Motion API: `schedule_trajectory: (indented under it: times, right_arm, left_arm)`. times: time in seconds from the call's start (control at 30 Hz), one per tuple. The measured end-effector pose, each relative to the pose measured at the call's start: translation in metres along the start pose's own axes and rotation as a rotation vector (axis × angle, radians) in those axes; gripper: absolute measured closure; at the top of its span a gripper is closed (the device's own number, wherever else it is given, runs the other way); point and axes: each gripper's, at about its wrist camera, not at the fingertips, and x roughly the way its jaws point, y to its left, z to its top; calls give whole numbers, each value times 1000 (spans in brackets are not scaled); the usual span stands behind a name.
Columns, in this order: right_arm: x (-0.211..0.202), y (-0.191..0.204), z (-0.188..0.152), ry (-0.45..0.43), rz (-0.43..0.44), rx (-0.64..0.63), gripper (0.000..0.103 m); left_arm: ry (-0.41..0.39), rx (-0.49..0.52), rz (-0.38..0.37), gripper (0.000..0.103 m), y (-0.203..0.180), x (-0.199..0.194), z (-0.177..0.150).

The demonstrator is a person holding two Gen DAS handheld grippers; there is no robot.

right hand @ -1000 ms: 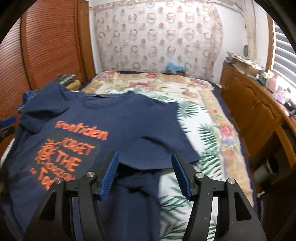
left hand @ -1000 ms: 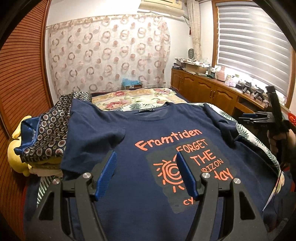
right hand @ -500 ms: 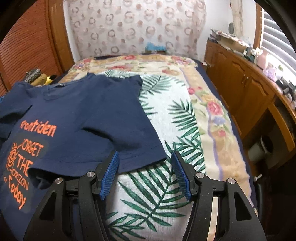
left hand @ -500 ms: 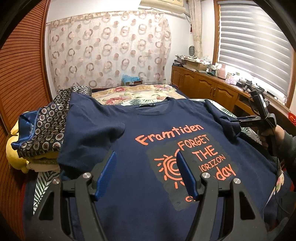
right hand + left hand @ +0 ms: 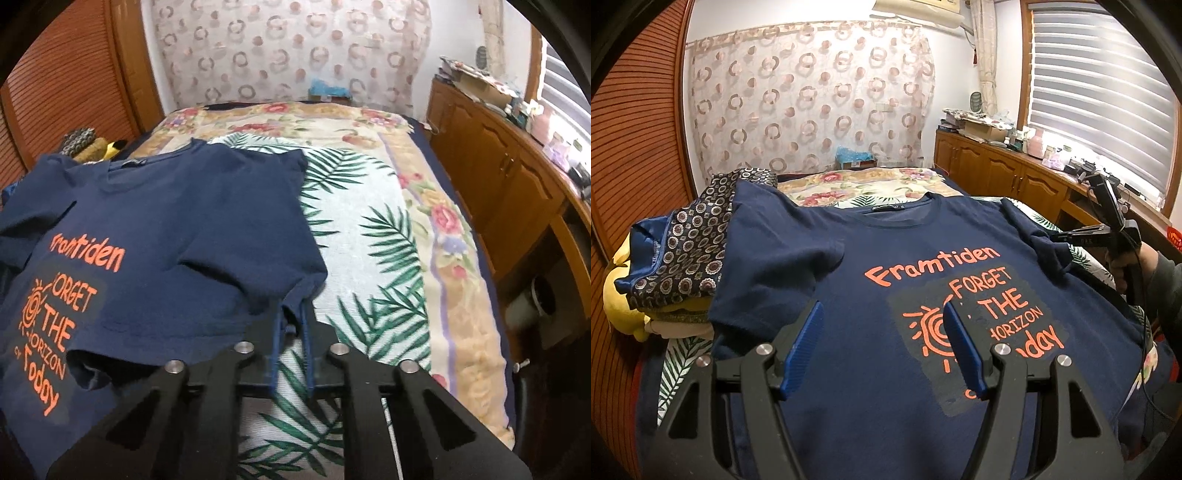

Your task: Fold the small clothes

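— So, what have your fingers got?
— My right gripper [image 5: 291, 328] is clenched on the shirt's [image 5: 177, 229] sleeve hem; my left gripper [image 5: 882, 347] hangs released over its print. First fold, I'd say.
— Next?
— Carry the sleeve inward across the chest.

Both wrist views near, angled down over bed [image 5: 388, 221]; shared: T-shirt [image 5: 871, 258].

Right gripper [image 5: 292, 325] is clamped on the sleeve [image 5: 255, 280] hem of the navy T-shirt [image 5: 177, 229], pads pinching bunched cloth. The shirt lies print-up on a palm-leaf bedspread [image 5: 373, 251]. Wooden cabinets [image 5: 517, 192] line the right wall.
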Motion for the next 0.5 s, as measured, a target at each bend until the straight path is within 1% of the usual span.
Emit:
schedule_trajectory:
  times: [0.1,0.2,0.37,0.43,0.5]
  right_arm:
    - [-5,15,8,-27,31,-24,99]
    - [-16,39,22,-71,74,-57,99]
    - [-26,91,50,-119,154,-141,99]
    - [-24,109,60,-128,155,-166,99]
    - [-21,118,66,-132,166,-171,99]
  left_arm:
    - [2,-4,0,36,1,0,-1]
    - [1,-3,-1,36,1,0,-1]
    - [3,-6,5,36,5,-1,-2]
    - [5,-8,7,36,8,-1,-2]
    - [6,-11,12,36,10,-2,-3]
